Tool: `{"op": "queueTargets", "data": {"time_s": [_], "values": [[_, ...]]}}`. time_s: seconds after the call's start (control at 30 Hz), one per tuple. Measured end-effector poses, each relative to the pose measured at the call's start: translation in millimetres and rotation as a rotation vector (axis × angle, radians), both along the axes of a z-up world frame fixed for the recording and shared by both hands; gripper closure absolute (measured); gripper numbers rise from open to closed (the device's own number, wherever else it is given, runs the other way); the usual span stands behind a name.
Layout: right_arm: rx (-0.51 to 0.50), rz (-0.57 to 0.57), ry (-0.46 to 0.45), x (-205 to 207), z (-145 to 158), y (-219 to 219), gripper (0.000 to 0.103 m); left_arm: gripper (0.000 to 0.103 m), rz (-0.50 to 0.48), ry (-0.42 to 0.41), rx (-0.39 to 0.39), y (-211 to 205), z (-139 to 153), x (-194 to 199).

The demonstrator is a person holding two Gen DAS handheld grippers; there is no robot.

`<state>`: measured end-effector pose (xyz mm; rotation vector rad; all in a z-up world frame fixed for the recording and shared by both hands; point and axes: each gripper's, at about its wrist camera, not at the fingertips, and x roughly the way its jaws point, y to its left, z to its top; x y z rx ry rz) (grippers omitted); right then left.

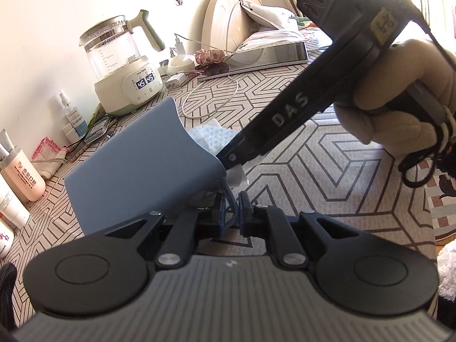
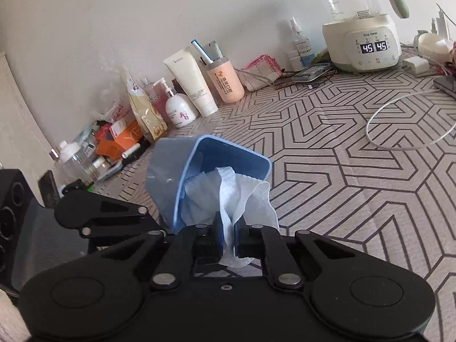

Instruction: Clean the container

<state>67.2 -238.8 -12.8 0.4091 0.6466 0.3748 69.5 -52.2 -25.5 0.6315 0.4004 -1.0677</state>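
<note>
Up close in the left wrist view, the left gripper (image 1: pixel 231 199) pinched the rim of the blue container (image 1: pixel 136 168), tipped above the striped tablecloth (image 1: pixel 327 171). A kettle (image 1: pixel 122 65) stood by the wall.

From the right wrist view, the right gripper (image 2: pixel 228 233) held a white wipe (image 2: pixel 242 193) stuffed into the container's mouth. Bottles (image 2: pixel 193 79) lined the wall.

Glass kettle with pale green handle (image 2: pixel 353 0) on cream base, display lit (reads 45 45), near wall. Clear spray bottle (image 2: pixel 299 40) just left of it. Peach plastic bottle (image 2: pixel 225 81) beside white squeeze tube (image 2: pixel 192 81). White looped cable (image 2: pixel 404 125) on grey geometric-patterned tablecloth (image 2: pixel 342 185). Round beige board (image 1: pixel 228 20) leaning on far wall.
</note>
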Motion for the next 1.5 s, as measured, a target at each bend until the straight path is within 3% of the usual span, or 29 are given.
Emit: {"op": "queueTargets", "data": {"time_s": [0.37, 0.57, 0.77, 0.9, 1.07, 1.3, 1.5], "values": [[0.365, 0.093, 0.016, 2, -10, -12, 0.091, 0.097, 0.0, -0.002, 0.0, 0, -1, -2], [0.536, 0.075, 0.051, 5, -23, -20, 0.091, 0.094, 0.007, 0.004, -0.005, 1, 3, -1], [0.678, 0.053, -0.002, 5, -24, -28, 0.091, 0.094, 0.038, -0.005, -0.137, 4, 14, -2], [0.692, -0.004, -0.055, -1, -19, -36, 0.091, 0.094, 0.038, 0.029, -0.164, 6, 18, 1], [0.678, -0.036, -0.135, -12, -3, -47, 0.091, 0.094, 0.069, 0.138, -0.216, 12, 23, 15], [0.45, -0.115, -0.16, -26, 17, -43, 0.091, 0.094, 0.054, 0.312, -0.34, 29, 34, 26], [0.197, -0.133, -0.253, -42, 51, -30, 0.091, 0.094, 0.05, 0.508, -0.458, 46, 33, 47]]}}
